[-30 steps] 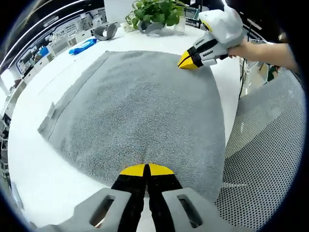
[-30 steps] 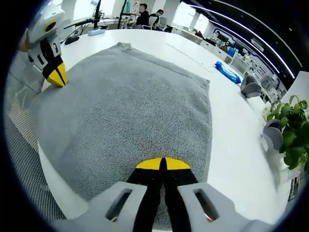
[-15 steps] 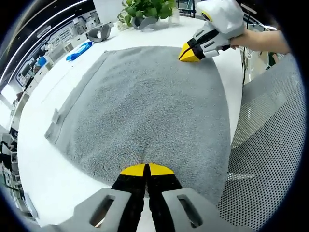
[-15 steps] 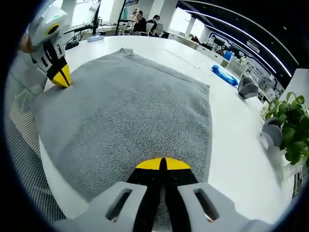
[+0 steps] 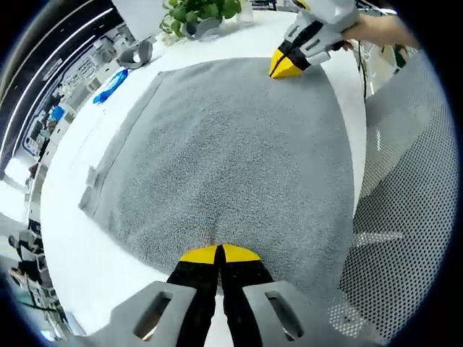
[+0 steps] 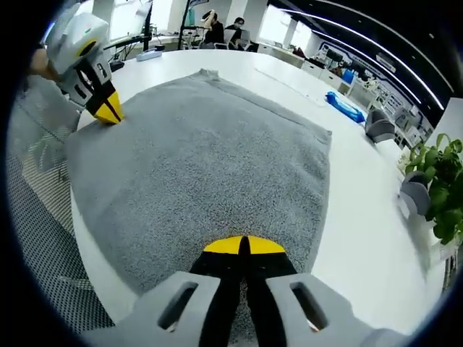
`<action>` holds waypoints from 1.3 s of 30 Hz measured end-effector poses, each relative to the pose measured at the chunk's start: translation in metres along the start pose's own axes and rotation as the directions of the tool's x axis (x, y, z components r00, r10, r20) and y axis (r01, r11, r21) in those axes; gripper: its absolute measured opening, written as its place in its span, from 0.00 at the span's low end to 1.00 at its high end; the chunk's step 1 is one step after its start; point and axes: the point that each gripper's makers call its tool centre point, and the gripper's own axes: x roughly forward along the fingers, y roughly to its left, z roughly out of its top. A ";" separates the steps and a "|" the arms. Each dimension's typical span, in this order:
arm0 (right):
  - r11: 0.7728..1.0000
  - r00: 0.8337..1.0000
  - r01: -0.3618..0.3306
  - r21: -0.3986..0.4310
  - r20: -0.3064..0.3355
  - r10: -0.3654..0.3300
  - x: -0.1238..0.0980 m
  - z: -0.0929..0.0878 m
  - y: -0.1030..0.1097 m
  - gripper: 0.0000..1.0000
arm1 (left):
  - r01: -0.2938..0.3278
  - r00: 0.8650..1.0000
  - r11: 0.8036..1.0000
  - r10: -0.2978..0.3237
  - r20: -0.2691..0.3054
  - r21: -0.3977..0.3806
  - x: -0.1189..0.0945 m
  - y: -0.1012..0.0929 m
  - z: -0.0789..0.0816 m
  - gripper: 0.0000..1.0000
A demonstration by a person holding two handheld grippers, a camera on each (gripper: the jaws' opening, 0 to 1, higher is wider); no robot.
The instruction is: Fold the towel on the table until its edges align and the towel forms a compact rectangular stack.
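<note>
Towel [image 5: 231, 144] lies flat on table [image 6: 362, 195], no fold made yet; left gripper [image 5: 218, 252] & right gripper [image 6: 243, 245] each clenched on a near-edge corner, whole fold left.

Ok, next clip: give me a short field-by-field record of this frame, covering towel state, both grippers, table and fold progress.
towel: grey towel, spread flat in a single layer on the white table
left gripper: left gripper shut on the towel's near edge at one corner
right gripper: right gripper shut on the same near edge at the other corner
fold progress: no fold made yet; far edge lies flat
nearby: potted plant, blue object, both off the towel
beside table: mesh chair back
</note>
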 end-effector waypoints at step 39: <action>0.988 0.978 -0.154 -0.016 -0.147 0.150 0.007 0.008 0.019 0.00 | 0.001 1.000 0.974 0.005 0.027 -0.226 0.020 0.064 -0.008 0.01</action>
